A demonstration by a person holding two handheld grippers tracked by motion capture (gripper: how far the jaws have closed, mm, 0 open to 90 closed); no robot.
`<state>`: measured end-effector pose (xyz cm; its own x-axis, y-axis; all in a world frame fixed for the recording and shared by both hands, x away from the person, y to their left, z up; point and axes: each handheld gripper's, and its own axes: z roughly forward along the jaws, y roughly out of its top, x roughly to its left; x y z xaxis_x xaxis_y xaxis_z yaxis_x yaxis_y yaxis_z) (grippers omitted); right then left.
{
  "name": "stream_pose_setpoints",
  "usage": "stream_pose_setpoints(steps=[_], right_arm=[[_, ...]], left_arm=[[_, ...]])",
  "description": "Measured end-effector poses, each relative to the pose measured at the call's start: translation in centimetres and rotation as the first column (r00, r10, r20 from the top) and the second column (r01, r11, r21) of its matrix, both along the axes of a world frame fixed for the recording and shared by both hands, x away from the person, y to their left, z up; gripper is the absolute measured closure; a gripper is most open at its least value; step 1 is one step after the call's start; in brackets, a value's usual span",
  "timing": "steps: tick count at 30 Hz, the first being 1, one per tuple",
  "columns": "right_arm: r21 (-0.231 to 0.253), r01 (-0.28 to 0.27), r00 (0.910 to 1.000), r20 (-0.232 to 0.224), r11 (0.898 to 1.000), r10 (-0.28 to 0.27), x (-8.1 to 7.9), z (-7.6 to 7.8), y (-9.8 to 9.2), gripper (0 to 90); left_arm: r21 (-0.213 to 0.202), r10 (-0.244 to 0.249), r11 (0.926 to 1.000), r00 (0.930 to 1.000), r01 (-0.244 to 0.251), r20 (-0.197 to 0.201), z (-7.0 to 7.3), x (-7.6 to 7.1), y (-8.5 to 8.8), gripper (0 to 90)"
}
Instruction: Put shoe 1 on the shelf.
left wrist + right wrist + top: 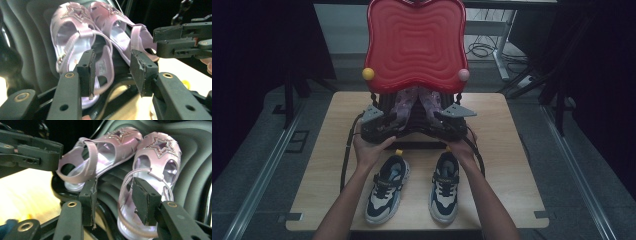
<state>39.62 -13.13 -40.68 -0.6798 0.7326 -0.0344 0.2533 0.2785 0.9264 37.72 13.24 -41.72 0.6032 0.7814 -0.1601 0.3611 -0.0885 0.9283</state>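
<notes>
Landmark: I take the red wavy-edged tray as reference; it stands upright at the far middle of the wooden table; its back, seen in both gripper views, is dark and ribbed.

Sandals: a pair of pink sandals with glittery star fronts leans against the tray's foot, toes up, heels towards me; in the left gripper view the two lie side by side and look to be touching, though I cannot be sure at that angle; one shows a loose ankle strap.

Left gripper: at the tray's foot, left of the sandals; jaws stand wide apart with nothing between the pads; in its own view a sandal heel lies just beyond the gap.

Right gripper: at the tray's foot, right of the sandals; jaws likewise spread wide and empty; in its own view the strapped sandal sits just past the jaws.

Sneakers: a pair of white-and-navy sneakers rests on the table nearer me than the tray, between my forearms, toes pointing at me.

Balls: a yellow ball and a pink ball sit at the tray's lower corners.
</notes>
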Motion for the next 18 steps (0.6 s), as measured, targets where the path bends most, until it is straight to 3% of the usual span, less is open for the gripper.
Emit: stream_pose_setpoints(steps=[1, 8, 18], right_arm=[[0.019, -0.027, 0.9995, -0.017, 0.999, 0.027, -0.3, 0.0, -0.3, 55.2], [0.056, -0.031, 0.9983, -0.048, 0.998, 0.033, -1.1, -0.4, -1.5, 54.4], [0.103, -0.064, 0.9962, -0.052, 0.993, 0.070, -2.5, -1.0, -3.5, 53.8]], left_arm=[[0.001, -0.003, 1.0000, 1.0000, 0.003, -0.003, 0.0, -0.1, 0.1, 55.3], [-0.001, -0.029, 0.9996, 0.9991, 0.029, -0.033, 0.3, -1.3, 0.8, 53.8], [0.011, -0.062, 0.9980, 0.9962, 0.062, -0.061, -0.1, -3.4, 2.0, 52.4]])
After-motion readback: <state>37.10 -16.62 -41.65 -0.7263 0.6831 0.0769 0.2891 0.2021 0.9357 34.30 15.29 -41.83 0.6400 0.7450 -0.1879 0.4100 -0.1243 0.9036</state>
